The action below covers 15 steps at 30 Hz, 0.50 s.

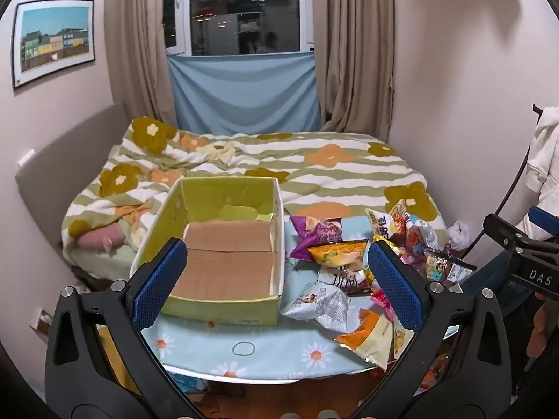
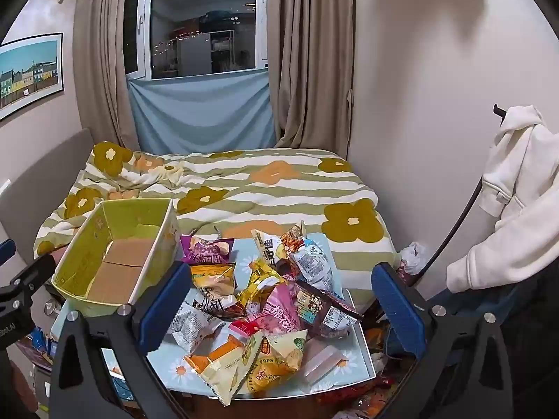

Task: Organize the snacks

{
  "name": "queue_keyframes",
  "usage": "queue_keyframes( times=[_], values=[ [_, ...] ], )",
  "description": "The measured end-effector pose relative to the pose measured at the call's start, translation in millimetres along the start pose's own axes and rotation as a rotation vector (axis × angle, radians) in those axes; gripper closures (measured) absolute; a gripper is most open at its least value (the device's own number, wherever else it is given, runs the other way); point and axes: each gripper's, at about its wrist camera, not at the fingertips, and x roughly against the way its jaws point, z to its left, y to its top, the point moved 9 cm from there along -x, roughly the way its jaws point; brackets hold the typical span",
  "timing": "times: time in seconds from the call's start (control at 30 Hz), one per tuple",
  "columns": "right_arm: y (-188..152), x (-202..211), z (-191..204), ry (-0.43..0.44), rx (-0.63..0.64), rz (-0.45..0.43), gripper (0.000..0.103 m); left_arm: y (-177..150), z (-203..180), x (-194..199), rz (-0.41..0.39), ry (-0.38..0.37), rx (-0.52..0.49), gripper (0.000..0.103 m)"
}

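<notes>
Nearest the left wrist camera, the left gripper (image 1: 276, 279) stands with its blue-padded jaws spread wide and nothing between them. The right gripper (image 2: 277, 300) is likewise wide apart and empty, poised above the snacks (image 2: 265, 300). These are a loose, overlapping heap of crinkled packets on the right part of a small table (image 1: 244, 349) with a pale blue daisy-print cover: a purple bag (image 2: 206, 249), yellow and orange ones, a pink one, silver-white foil and a dark packet. Just left of the heap sits an open cardboard box (image 1: 223, 269), yellow-green inside its walls, brown on its floor, empty. Beyond lies a bed (image 1: 314, 164) with a striped floral blanket, then curtains (image 1: 349, 52) and a dark window.
</notes>
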Motion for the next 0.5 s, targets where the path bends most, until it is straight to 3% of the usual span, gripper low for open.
queue_keyframes(
  times=[0.5],
  values=[
    [-1.7, -5.8, 1.0, 0.001, 0.007, 0.008, 0.000, 3.7, 3.5, -1.6, -0.002, 0.009, 0.020, 0.000]
  ],
)
